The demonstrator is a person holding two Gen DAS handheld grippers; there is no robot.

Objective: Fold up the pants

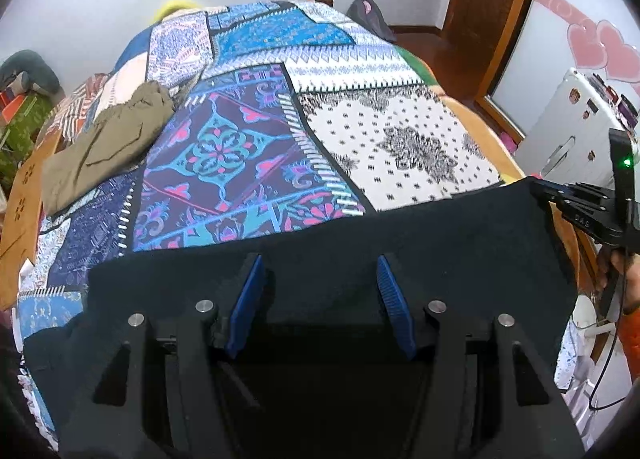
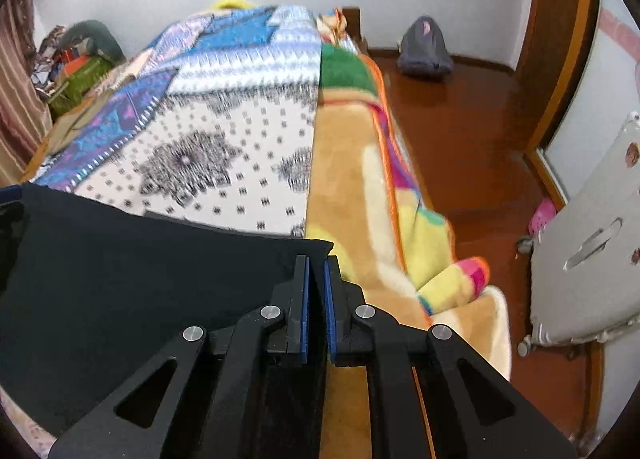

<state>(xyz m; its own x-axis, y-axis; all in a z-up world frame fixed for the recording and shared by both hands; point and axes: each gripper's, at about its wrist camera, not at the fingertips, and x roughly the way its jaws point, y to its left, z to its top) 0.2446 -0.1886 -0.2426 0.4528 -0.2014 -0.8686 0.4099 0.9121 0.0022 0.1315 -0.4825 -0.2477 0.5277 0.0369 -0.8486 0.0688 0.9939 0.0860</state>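
Black pants (image 1: 420,231) lie spread across the near end of a bed with a patchwork cover (image 1: 248,139). My left gripper (image 1: 320,287) is open above the black cloth, blue pads wide apart, nothing between them. My right gripper (image 2: 316,283) is shut on the right corner of the black pants (image 2: 120,279), at the bed's right edge; it also shows in the left wrist view (image 1: 540,189), pinching that corner.
Folded olive-brown pants (image 1: 108,143) lie at the bed's left side. A bright fleece blanket (image 2: 360,187) hangs over the right edge. A white suitcase (image 2: 592,259) and a grey bag (image 2: 424,47) stand on the wooden floor.
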